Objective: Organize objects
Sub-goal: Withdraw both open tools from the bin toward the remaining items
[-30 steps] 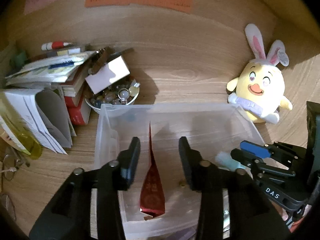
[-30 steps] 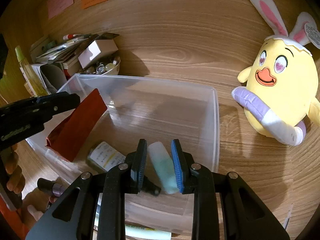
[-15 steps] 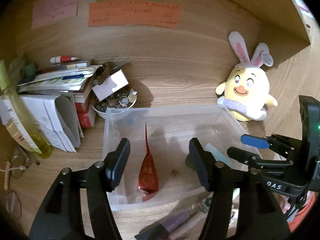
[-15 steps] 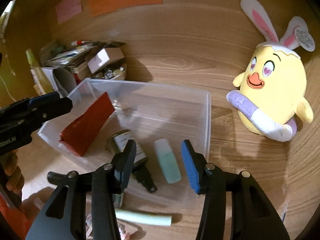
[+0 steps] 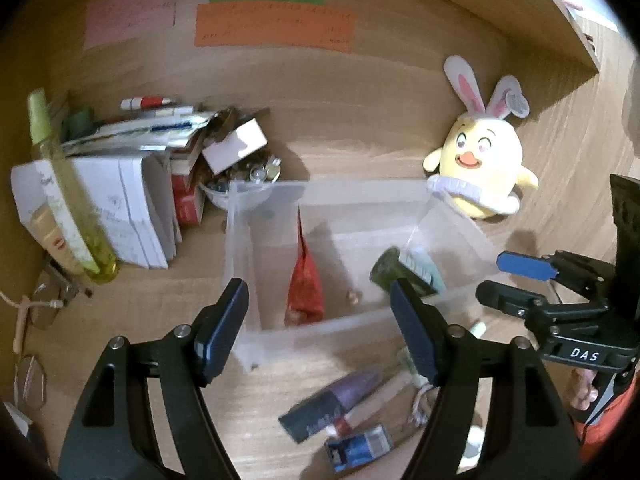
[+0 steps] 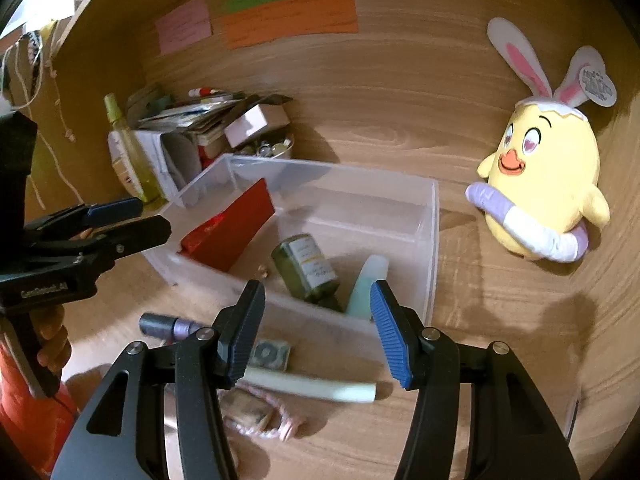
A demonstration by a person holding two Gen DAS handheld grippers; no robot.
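A clear plastic bin (image 5: 240, 240) (image 6: 428, 232) stands on the wooden desk. In it lie a red packet (image 5: 305, 288) (image 6: 232, 228), a green bottle (image 6: 306, 266) (image 5: 386, 274) and a pale green tube (image 6: 366, 286). My left gripper (image 5: 320, 320) is open and empty, above the bin's near edge. My right gripper (image 6: 318, 320) is open and empty, above the bin's near wall. Loose items lie in front of the bin: a purple tube (image 5: 336, 400) (image 6: 168, 326), a pale stick (image 6: 308, 386) and a blue packet (image 5: 358, 446).
A yellow bunny-eared plush (image 5: 478, 176) (image 6: 548, 184) sits right of the bin. A stack of papers and books (image 5: 132, 184), a bowl of small trinkets (image 5: 244, 178) and a yellow-green spray bottle (image 5: 70, 196) crowd the left. Coloured notes (image 5: 274, 26) hang on the back wall.
Both grippers have opened wide and pulled back and up from the bin. The right gripper let go of the pale green tube, which now lies in the bin.
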